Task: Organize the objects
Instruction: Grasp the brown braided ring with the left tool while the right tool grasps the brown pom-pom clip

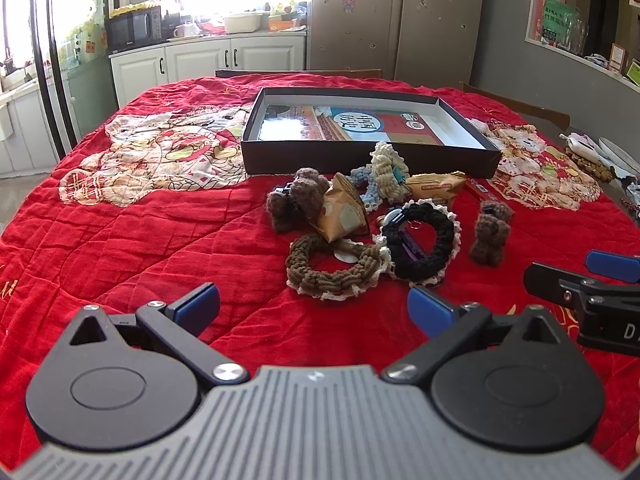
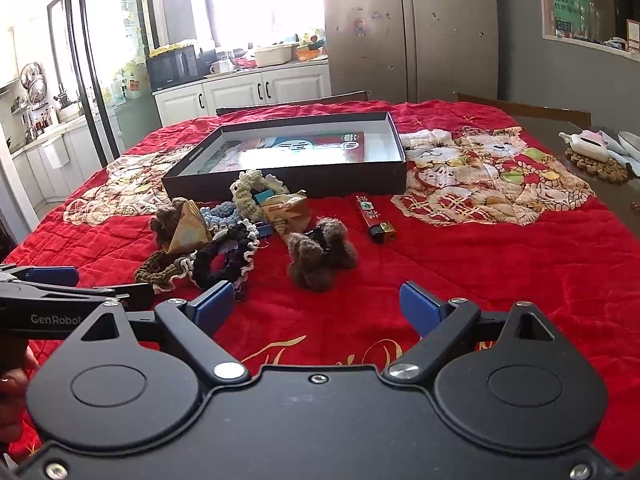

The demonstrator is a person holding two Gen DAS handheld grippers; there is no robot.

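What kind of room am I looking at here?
Most likely a home kitchen with a dining table: a microwave on the counter, white cabinets, a steel fridge, and a red quilted cloth over the table.

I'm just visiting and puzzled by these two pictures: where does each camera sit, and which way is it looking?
Left wrist view: sits on the left claw, looks forward and down over the red cloth at the pile and black box; right claw at the edge.
Right wrist view: sits on the right claw, same direction; left claw and a hand at the edge.
Shared: box, black scrunchie, fridge.
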